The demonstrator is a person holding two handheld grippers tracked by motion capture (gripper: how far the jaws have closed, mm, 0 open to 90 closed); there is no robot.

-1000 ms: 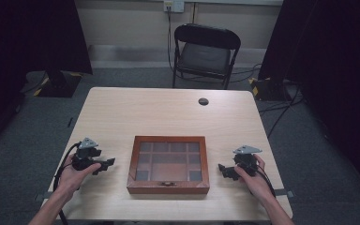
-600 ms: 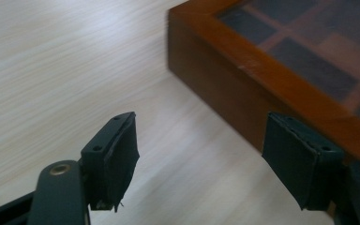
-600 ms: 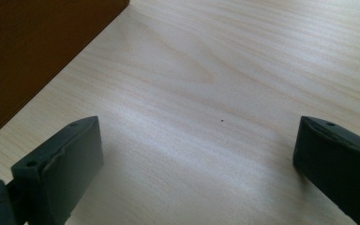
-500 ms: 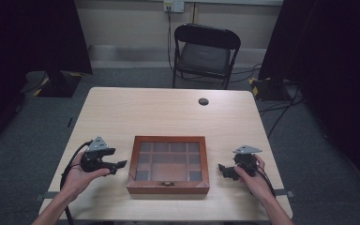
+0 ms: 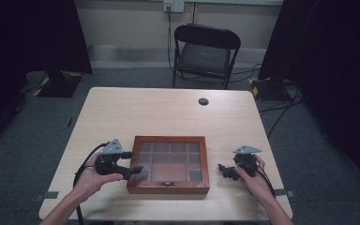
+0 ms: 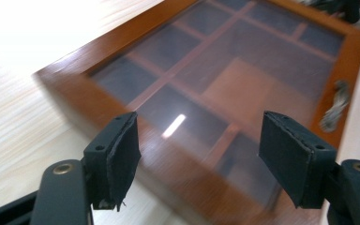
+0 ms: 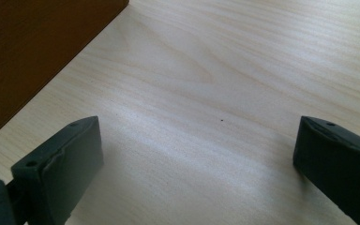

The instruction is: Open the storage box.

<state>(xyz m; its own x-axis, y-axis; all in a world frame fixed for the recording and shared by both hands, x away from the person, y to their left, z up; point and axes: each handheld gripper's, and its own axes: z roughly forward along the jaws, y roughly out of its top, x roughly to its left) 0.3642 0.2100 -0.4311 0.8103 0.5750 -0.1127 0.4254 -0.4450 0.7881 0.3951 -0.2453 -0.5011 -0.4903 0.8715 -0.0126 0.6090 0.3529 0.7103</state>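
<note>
Both tongs are seen apart and empty. From the high view, the left tongs (image 5: 133, 161) are held over the left edge of a flat brown wooden box with a glass-paned lid (image 5: 168, 164), which lies closed near the front of the pale wood-grain worktop (image 5: 168, 112); their jaws have just been closing slightly, with nothing clamped. The right tongs (image 5: 225, 171) are held just right of the box, apart from it. In the left gripper view, dark square compartments divided by wooden strips are visible through the glass, along with a small metal clasp (image 6: 335, 105) on the frame; contents cannot be made out. In the right gripper view, bare worktop lies between the jaws.
</note>
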